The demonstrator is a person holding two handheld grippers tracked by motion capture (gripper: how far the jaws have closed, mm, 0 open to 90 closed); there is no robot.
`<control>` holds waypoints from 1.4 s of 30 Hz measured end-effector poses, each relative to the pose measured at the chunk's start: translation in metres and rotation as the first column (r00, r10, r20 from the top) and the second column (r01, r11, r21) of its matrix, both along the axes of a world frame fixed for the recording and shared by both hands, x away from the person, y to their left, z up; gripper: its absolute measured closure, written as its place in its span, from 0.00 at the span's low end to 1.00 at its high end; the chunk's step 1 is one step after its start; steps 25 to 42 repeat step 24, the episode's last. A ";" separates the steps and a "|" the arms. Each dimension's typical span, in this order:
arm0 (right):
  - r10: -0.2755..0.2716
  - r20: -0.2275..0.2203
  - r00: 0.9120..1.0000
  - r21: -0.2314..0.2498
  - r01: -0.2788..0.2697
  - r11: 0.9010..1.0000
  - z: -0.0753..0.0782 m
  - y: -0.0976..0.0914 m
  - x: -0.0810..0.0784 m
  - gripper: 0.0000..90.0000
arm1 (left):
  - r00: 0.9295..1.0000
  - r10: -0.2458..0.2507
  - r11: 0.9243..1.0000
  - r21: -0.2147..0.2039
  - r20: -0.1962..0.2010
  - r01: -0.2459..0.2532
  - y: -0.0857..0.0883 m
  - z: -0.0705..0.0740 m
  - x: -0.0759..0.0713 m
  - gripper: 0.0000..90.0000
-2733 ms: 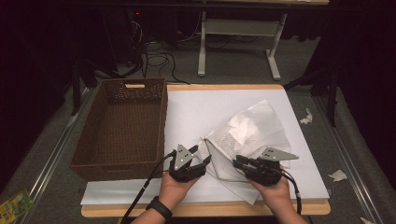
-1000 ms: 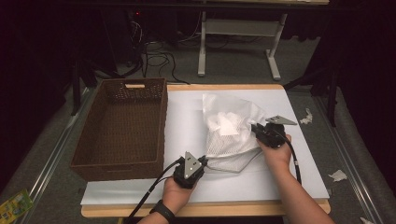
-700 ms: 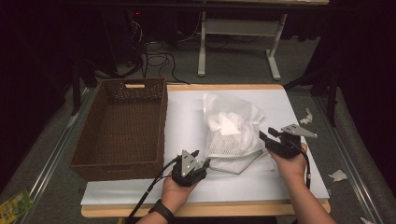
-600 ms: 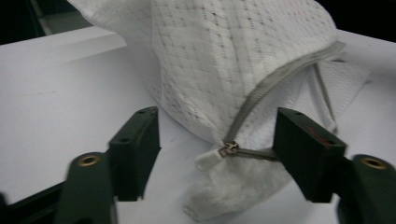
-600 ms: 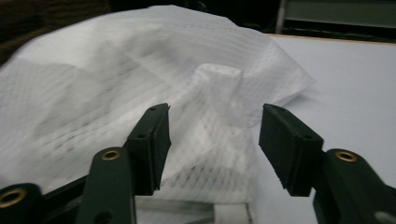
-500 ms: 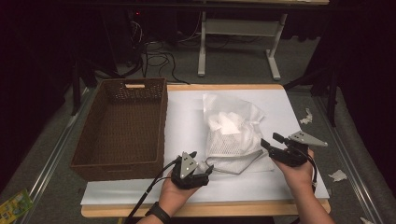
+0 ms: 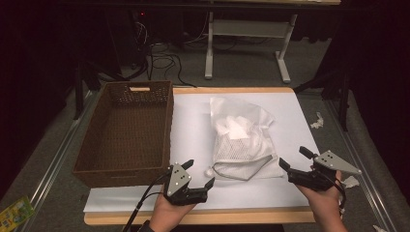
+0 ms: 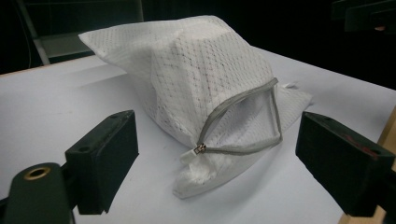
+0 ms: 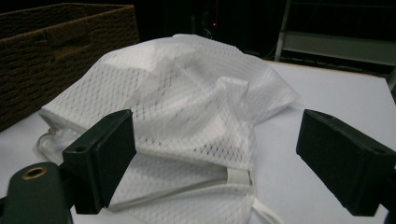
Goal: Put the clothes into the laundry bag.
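Both tongs apart, just opened, nothing between: left tongs (image 7: 197,174), right tongs (image 7: 293,158). Mesh bag (image 7: 241,137) lying mid-bench, right of wicker basket (image 7: 124,133), long axis running far-to-near, zipper mouth (image 8: 243,122) toward near edge. Left tongs slightly nearer that mouth.

Your left hand-held gripper (image 7: 198,175): black body, grey three-cornered plate with screws on top, black cable trailing off, dark band on your wrist. Your right hand-held gripper (image 7: 293,159): same black build and grey plate. Jaws are blocky black pads; brass-ringed hole at the base.
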State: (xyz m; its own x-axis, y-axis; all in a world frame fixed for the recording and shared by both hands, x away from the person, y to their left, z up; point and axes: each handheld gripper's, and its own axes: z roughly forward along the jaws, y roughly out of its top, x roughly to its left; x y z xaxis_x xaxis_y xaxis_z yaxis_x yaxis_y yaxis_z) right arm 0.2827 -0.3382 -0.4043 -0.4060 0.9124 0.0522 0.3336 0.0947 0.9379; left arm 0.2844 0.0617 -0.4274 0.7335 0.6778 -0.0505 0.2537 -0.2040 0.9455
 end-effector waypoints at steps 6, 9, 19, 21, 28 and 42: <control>-0.009 -0.019 1.000 0.002 0.009 1.000 -0.008 -0.002 -0.016 0.11 | 0.999 0.007 1.000 0.005 0.047 -0.007 0.011 -0.002 -0.011 0.11; -0.005 -0.026 1.000 -0.006 0.005 1.000 -0.010 0.003 -0.012 0.09 | 0.999 0.010 1.000 -0.003 0.040 -0.010 0.009 -0.002 -0.005 0.08; 0.002 -0.046 0.999 -0.021 -0.003 1.000 -0.015 0.009 -0.006 0.08 | 1.000 0.012 1.000 -0.004 0.026 -0.012 0.013 -0.003 -0.003 0.06; 0.000 -0.044 0.999 -0.020 -0.001 1.000 -0.015 0.009 -0.006 0.08 | 0.999 0.016 1.000 -0.011 0.030 -0.016 0.013 -0.002 -0.004 0.06; 0.000 -0.036 0.999 -0.013 0.000 1.000 -0.013 0.007 -0.008 0.08 | 0.999 0.019 1.000 -0.008 0.030 -0.019 0.014 -0.001 -0.005 0.06; 0.000 -0.036 0.999 -0.013 0.000 1.000 -0.013 0.007 -0.008 0.08 | 0.999 0.019 1.000 -0.008 0.030 -0.019 0.014 -0.001 -0.005 0.06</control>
